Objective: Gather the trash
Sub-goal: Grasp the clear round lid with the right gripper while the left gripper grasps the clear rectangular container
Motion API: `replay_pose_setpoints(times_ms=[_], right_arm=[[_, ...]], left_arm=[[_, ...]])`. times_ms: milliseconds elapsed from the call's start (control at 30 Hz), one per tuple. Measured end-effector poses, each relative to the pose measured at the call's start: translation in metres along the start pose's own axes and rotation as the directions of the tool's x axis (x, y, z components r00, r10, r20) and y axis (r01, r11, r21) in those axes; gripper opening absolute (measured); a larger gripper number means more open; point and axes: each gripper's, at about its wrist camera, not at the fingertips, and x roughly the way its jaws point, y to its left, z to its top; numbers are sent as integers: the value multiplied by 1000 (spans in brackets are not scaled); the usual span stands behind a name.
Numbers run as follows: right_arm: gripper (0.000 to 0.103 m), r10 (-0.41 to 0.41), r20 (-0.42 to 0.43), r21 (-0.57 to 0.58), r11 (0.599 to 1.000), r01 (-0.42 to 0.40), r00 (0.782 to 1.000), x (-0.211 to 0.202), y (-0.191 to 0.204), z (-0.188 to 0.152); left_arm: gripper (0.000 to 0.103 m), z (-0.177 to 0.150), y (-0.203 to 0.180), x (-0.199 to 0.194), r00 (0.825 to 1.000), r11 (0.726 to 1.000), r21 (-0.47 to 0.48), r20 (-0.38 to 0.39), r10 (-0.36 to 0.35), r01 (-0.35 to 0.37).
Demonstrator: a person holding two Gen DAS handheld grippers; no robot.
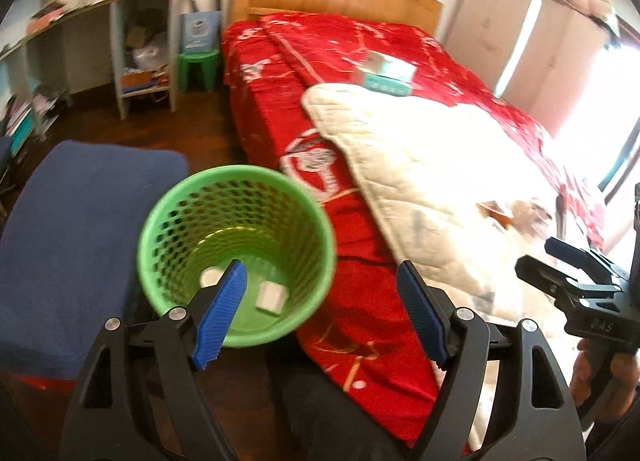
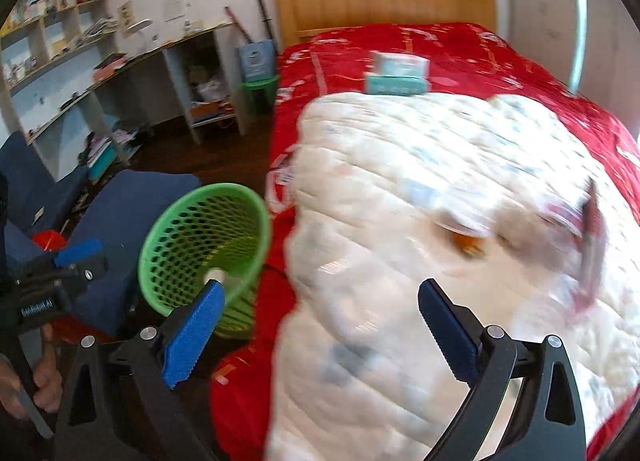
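Note:
A green mesh waste basket stands beside the bed, with two white scraps on its bottom; it also shows in the right wrist view. My left gripper is open and empty, just above and in front of the basket. My right gripper is open and empty over the white quilt; it shows at the right edge of the left wrist view. Blurred trash, an orange-brown scrap and wrappers, lies on the quilt ahead of the right gripper.
The red bedspread covers the bed, with a teal and white box near the headboard. A blue cushioned seat is left of the basket. Shelves and a green stool stand along the far wall.

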Motion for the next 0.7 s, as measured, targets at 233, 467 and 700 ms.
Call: replay_pose_setpoints(times_ms=[233,467,700], right_arm=[[94,-126,-4,85,988,126,992,-31,-64,-29],[94,-211,-49,150,965,216,976,-45,-118,-55],[94,-185,-114,227,952,207,976,-28,-151,-64]], left_arm=[[83,3,-41,14,997,995,67,-26,-73,75],[85,2,-76,34,991,981,149,-69,-116,125],[86,-2,-100,52,987,965,220,-106,-122,143]])
